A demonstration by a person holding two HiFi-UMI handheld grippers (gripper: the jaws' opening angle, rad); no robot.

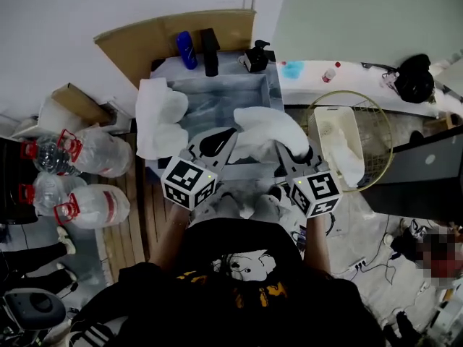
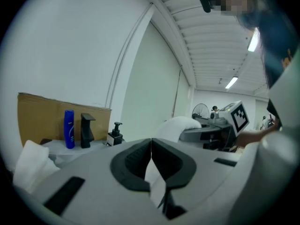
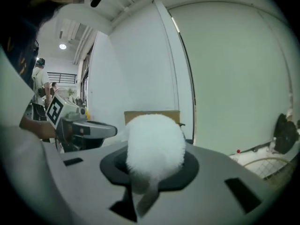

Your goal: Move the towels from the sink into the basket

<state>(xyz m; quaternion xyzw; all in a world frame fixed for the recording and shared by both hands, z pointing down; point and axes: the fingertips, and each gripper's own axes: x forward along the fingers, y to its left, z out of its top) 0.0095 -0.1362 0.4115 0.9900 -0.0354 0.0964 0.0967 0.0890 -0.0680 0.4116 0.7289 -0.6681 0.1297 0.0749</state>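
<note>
A fluffy white towel [image 1: 264, 125] hangs above the front of the grey sink [image 1: 217, 96], held up between both grippers. My right gripper [image 1: 287, 154] is shut on it, and in the right gripper view the towel [image 3: 154, 144] bulges out over the jaws of that gripper [image 3: 151, 170]. My left gripper [image 1: 219, 142] grips the towel's left end: its jaws meet with a thin strip of cloth pinched between them [image 2: 151, 146]. The rest of the towel [image 2: 180, 124] runs off to the right. More white towels [image 1: 159, 118] lie over the sink's left rim. The round wire basket [image 1: 350, 92] stands to the right.
White cloth [image 1: 340, 147] lies inside the basket. A blue bottle [image 1: 187, 49], a black faucet [image 1: 210, 51] and a soap dispenser [image 1: 255, 56] stand behind the sink, before a cardboard sheet [image 1: 137, 38]. Large water jugs [image 1: 87, 150] sit on the floor at left.
</note>
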